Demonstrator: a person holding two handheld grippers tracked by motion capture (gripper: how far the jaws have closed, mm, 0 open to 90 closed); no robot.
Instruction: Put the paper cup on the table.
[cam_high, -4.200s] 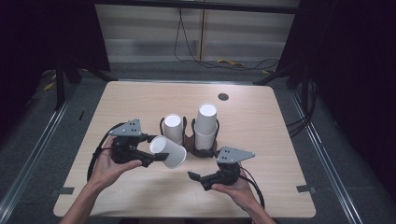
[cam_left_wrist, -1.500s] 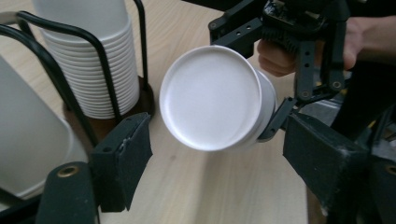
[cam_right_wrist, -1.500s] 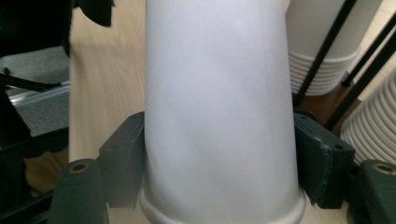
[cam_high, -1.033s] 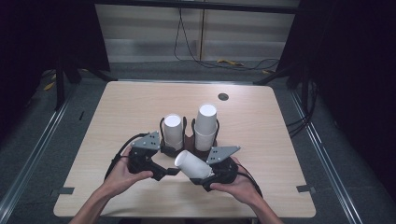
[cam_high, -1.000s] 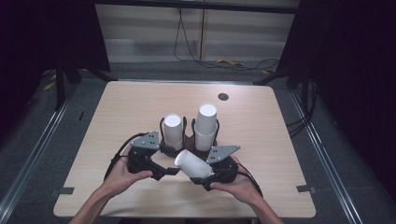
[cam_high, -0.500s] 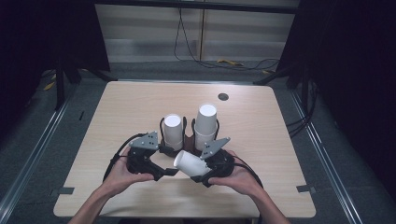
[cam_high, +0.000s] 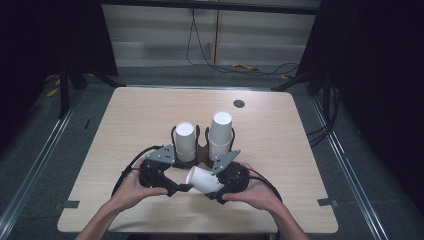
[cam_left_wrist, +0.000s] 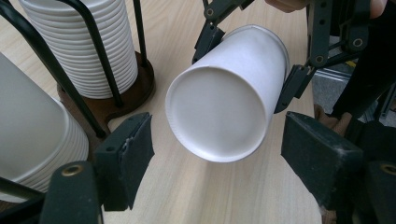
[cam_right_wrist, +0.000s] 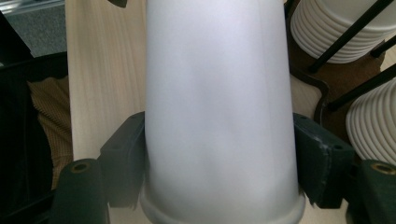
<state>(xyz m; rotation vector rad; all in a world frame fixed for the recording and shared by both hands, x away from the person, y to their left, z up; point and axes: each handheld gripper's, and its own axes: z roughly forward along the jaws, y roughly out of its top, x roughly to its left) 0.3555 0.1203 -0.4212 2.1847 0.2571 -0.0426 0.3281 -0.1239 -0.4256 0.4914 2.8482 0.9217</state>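
A single white paper cup (cam_high: 204, 180) lies on its side above the table's front middle. My right gripper (cam_high: 214, 183) is shut on its wall near the rim; in the right gripper view both pads (cam_right_wrist: 125, 151) press the cup (cam_right_wrist: 219, 102). My left gripper (cam_high: 183, 189) faces it from the left. In the left gripper view the cup's base (cam_left_wrist: 217, 116) sits in the gap between the pads (cam_left_wrist: 133, 156), with space on both sides. The left jaws have just been closing, and the cup's base end is between them untouched. The right gripper's fingers (cam_left_wrist: 290, 86) clamp the cup farther along.
Just behind the grippers a brown wooden holder (cam_high: 202, 152) with black wire posts carries two stacks of white cups, a shorter one (cam_high: 185, 140) and a taller one (cam_high: 220, 132). A dark round grommet (cam_high: 239, 104) sits far back. The table's front edge is close beneath the hands.
About four seconds ago the left gripper held the cup at the left and the right gripper stood apart. Now the right gripper holds it. Over the last second the hands barely shifted.
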